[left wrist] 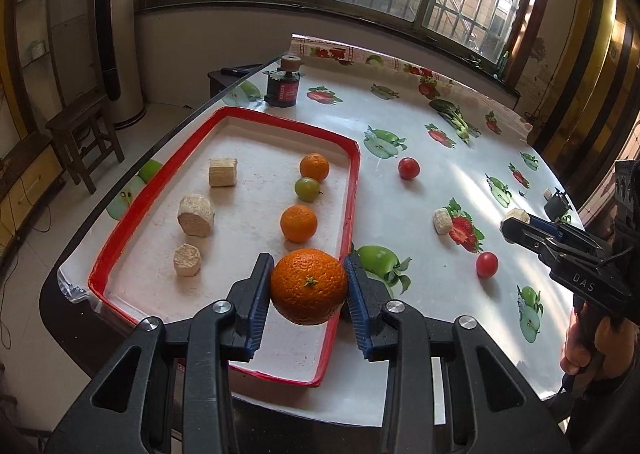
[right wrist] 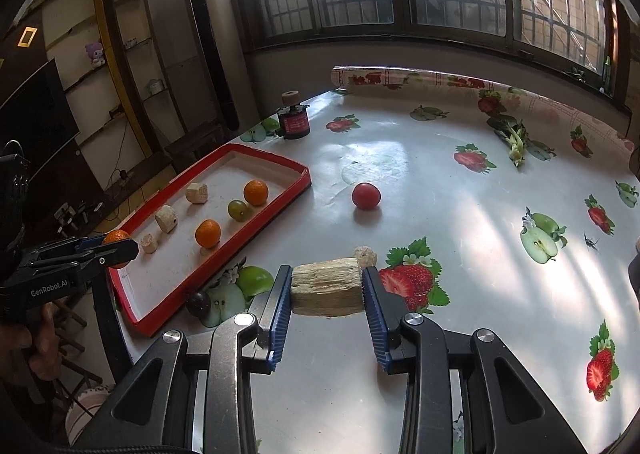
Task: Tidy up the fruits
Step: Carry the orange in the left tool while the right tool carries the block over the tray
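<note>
A: What am I holding on the left side right now?

B: My left gripper [left wrist: 309, 286] is clamping a big orange [left wrist: 309, 286] between its blue pads, and it is hanging over the near right corner of the red tray [left wrist: 224, 111].

A: And the right one?

B: My right gripper [right wrist: 326, 288] is squeezing a pale wooden block [right wrist: 326, 288] from both sides, and I am holding it above the fruit-print tablecloth [right wrist: 460, 294], just right of the tray. Whether the block is touching the cloth, I cannot tell.

A: What is lying in the tray?

B: Going outward: 3 pale chunks down the left side, and on the right a second orange [left wrist: 298, 223], then a green fruit [left wrist: 307, 188], then a third orange [left wrist: 314, 167].

A: What is sitting loose on the table?

B: 1 red tomato [left wrist: 487, 264] is lying near the right gripper, a small pale chunk [left wrist: 441, 220] is resting beside a printed strawberry, and another tomato [left wrist: 409, 168] is lying farther out. From the right wrist view I am also seeing a dark round fruit [right wrist: 198, 302] just outside the tray's near corner.

A: Anything at the far end?

B: A dark jar with a red label [left wrist: 282, 87] is standing past the tray.
</note>
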The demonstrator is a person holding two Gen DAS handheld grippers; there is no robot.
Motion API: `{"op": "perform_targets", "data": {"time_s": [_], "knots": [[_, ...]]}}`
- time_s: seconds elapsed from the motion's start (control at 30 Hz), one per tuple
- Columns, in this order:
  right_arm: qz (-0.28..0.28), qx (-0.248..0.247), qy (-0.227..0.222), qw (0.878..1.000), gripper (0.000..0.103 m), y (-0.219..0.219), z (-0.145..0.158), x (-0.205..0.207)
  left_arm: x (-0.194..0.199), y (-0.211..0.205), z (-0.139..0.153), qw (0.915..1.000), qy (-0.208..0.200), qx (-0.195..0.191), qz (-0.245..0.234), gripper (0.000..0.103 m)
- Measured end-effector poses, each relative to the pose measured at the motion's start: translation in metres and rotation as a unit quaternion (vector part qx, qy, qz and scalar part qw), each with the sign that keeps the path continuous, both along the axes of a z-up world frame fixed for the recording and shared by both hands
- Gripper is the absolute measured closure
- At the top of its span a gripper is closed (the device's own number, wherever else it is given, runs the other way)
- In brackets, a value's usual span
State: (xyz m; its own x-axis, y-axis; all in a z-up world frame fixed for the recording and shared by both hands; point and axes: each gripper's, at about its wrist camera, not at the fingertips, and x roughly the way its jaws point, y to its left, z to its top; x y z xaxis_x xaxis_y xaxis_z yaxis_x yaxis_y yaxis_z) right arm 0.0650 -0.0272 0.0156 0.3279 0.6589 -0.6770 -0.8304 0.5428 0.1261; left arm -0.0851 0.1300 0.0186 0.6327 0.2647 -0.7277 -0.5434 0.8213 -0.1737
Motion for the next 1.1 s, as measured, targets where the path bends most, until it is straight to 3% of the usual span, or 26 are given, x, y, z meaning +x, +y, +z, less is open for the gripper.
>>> {"op": "perform_targets", "data": {"time_s": [0.77, 1.1], "knots": [[0.107, 0.012, 0.019, 0.994, 0.068, 0.095, 0.009, -0.058, -0.056, 0.068, -0.018, 0.9966, 0.007, -0.015, 0.08, 0.07], [0.153, -0.019, 0.036, 0.987, 0.068, 0.137, -0.014, -0.084, -0.054, 0.085, -0.042, 0.9953, 0.026, -0.035, 0.086, 0.07]]}}
